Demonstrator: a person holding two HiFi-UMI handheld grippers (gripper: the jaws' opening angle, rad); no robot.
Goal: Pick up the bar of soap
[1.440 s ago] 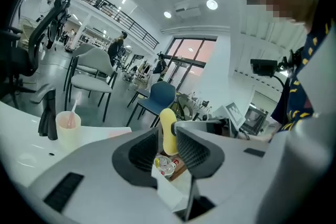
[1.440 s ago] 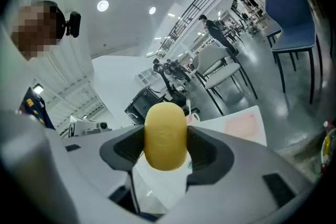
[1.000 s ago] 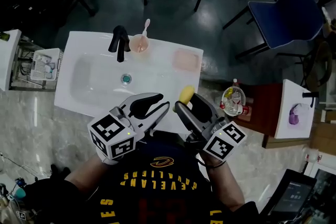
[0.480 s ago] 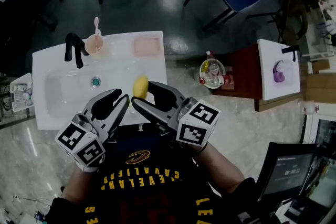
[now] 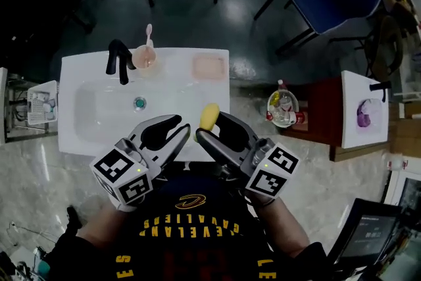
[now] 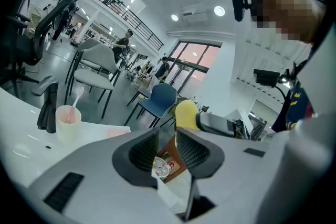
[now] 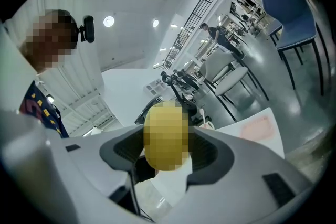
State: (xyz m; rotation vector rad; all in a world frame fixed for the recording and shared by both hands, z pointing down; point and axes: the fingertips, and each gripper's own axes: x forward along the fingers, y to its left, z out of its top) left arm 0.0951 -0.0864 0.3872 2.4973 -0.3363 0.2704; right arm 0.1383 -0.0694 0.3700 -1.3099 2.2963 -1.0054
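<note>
White sink counter [image 5: 89, 72] sits below me on a shiny grey floor, with a black tap [image 5: 118, 60] at the back, a pink cup [image 5: 144, 60] with a toothbrush in it next to that, and an empty pink soap dish [image 5: 209, 67] at the far right corner. So the yellow bar of soap [image 5: 210, 114] isn't in the dish at all. It's pinched in my right gripper [image 5: 209, 127], both pads pressed onto its sides, and it sticks out past the tips. From the head view it hangs over the front right part of the counter, and from the right gripper view there's only open room behind it, so I'd say it's lifted clear and not resting on anything. My left gripper [image 6: 167, 144] is just beside it, fingers only a thin slot apart with nothing between them, basically along for the ride. As far as I can judge, the pick-up itself is pretty much done and I'm in the holding stage. Next thing is just keeping the squeeze steady and the bar level. Soap tends to be slick and rounded, so my guess is too much pressure could squirt it out forward, and too little lets it slide.
</note>
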